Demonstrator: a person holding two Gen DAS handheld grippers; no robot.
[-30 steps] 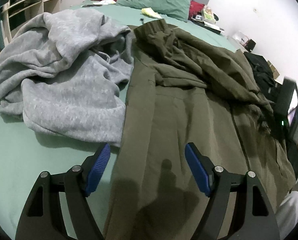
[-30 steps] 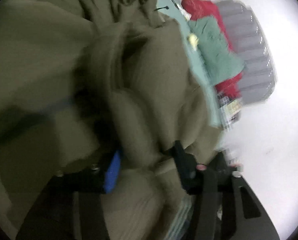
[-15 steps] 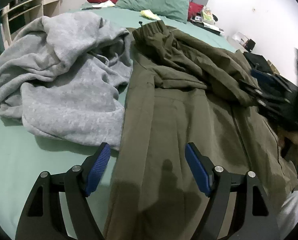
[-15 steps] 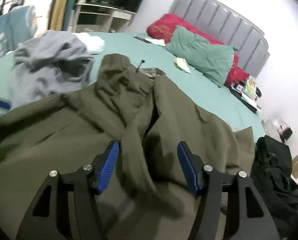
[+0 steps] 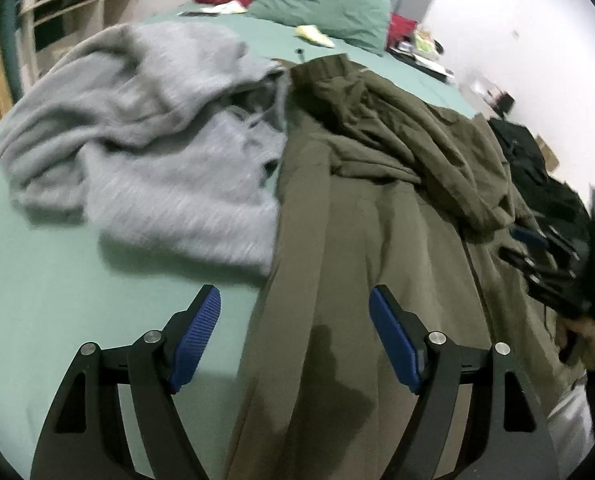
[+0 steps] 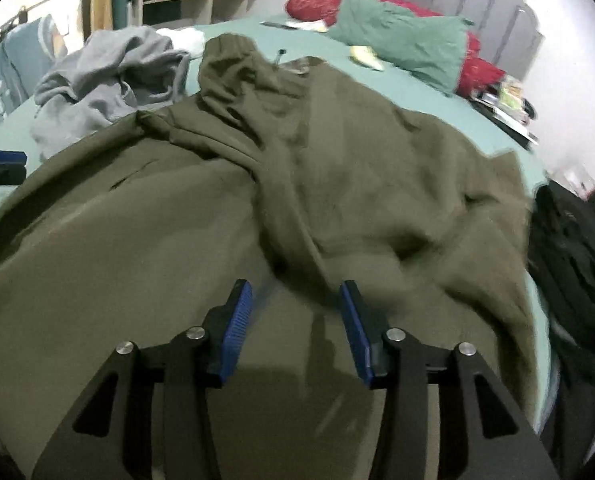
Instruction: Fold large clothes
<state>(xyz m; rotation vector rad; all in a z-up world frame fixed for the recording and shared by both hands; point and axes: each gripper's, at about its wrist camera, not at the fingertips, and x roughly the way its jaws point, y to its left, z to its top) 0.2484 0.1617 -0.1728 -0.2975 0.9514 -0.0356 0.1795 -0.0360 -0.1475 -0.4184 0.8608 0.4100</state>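
Note:
A large olive-green garment [image 5: 361, 216] lies spread along the green bed, its upper part bunched in folds; it fills the right wrist view [image 6: 289, 184]. My left gripper [image 5: 293, 324] is open and empty, low over the garment's near left edge. My right gripper [image 6: 295, 312] is open and empty, just above the garment below its bunched fold. The right gripper also shows at the right edge of the left wrist view [image 5: 553, 264], over the garment's right side.
A crumpled grey hoodie [image 5: 149, 140] lies left of the olive garment. Green and red pillows [image 5: 321, 4] sit at the grey headboard. A black bag [image 6: 569, 248] lies off the bed's right side. Shelving [image 5: 69, 12] stands far left. Small items lie on the bedsheet [image 5: 57, 300].
My right gripper let go of the olive cloth, opened and swung upright, then settled low over the garment. My left gripper stayed open and shifted slightly.

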